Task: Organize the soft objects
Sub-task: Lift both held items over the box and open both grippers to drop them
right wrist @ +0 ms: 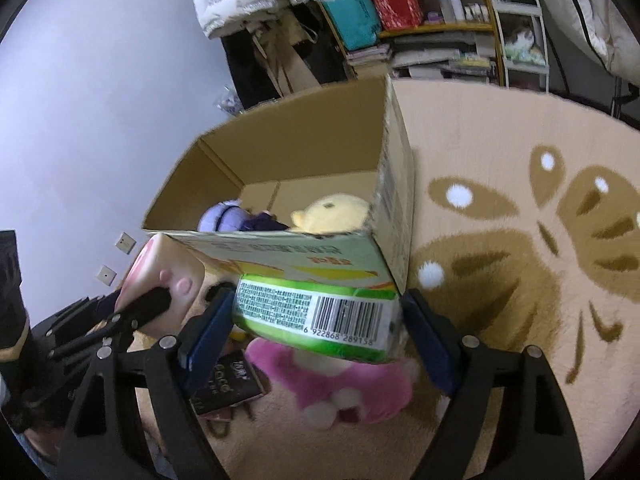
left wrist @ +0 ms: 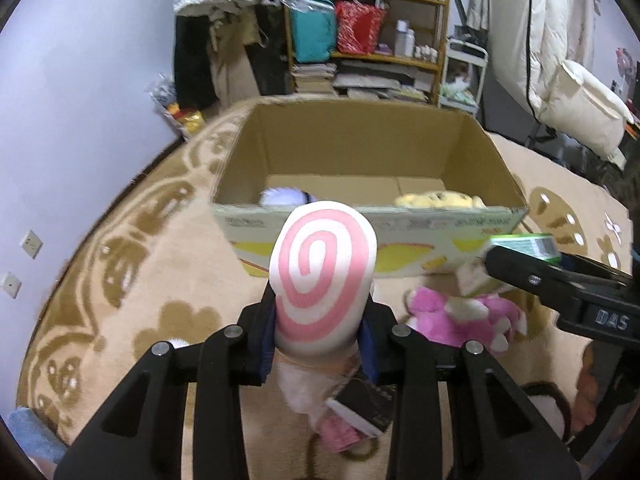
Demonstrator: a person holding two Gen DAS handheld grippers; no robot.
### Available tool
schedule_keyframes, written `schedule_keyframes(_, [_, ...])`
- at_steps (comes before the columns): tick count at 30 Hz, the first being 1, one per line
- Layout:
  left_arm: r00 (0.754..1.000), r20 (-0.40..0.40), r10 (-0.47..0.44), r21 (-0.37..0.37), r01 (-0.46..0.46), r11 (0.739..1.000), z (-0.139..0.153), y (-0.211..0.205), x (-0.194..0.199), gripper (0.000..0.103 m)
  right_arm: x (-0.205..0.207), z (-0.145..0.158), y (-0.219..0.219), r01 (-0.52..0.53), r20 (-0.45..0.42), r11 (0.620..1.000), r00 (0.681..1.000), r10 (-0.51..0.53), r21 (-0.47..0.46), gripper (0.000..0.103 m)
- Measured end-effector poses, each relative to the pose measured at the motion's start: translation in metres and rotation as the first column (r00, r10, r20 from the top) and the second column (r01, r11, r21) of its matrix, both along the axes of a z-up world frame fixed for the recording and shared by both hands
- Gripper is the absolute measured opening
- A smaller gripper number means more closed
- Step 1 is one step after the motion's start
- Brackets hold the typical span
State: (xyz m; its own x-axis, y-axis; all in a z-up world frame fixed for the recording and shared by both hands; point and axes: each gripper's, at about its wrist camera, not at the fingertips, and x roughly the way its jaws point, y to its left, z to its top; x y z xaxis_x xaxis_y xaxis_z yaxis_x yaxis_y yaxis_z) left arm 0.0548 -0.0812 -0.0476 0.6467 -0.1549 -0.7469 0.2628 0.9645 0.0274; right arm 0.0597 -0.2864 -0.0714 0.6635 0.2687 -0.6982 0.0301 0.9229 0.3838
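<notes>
Left tool (left wrist: pixel 322 312): closed on the pink-and-white swirl plush (left wrist: pixel 324 272), gripped at the lower half so the top stands free above the fingers, just before the near wall of the cardboard box (left wrist: pixel 360 152)
Right tool (right wrist: pixel 318 320): clamped across the green pack (right wrist: pixel 316 316), held level and close to the near right corner of the box, likely for dropping in
Box: open on the rug (right wrist: pixel 520 240), purple plush (right wrist: pixel 224 214) and yellow plush (right wrist: pixel 336 212) lying inside against the near wall
Pink plush (right wrist: pixel 340 384): on the rug below the right tool, not yet packed
Dark packet (right wrist: pixel 224 380): on the rug beside the pink plush
Judgement: both loads seem ready to be lifted over the near wall
</notes>
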Motion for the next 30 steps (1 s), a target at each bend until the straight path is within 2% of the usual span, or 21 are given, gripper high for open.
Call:
schedule_keyframes(9, [0.992, 0.119, 0.031, 0.010, -0.032, 0.999, 0.038, 0.017, -0.004, 0.032, -0.014, 0.039, 0.009, -0.014, 0.110, 0.999, 0.994, 0.018, -0.035, 0.088])
schedule_keyframes(16, [0.980, 0.197, 0.036, -0.001, -0.037, 0.999, 0.065, 0.023, 0.012, 0.033, -0.014, 0.068, 0.006, -0.012, 0.187, 1.000, 0.982, 0.016, -0.023, 0.088])
schedule_keyframes(24, [0.959, 0.282, 0.039, 0.002, -0.042, 0.999, 0.080, 0.017, 0.039, 0.033, 0.011, 0.082, 0.004, -0.031, 0.236, 0.999, 0.971, 0.040, -0.040, 0.088])
schedule_keyframes(30, [0.962, 0.272, 0.030, 0.006, -0.033, 0.999, 0.076, 0.012, 0.062, 0.034, 0.029, 0.078, 0.007, -0.047, 0.237, 0.997, 0.970, 0.059, -0.059, 0.088])
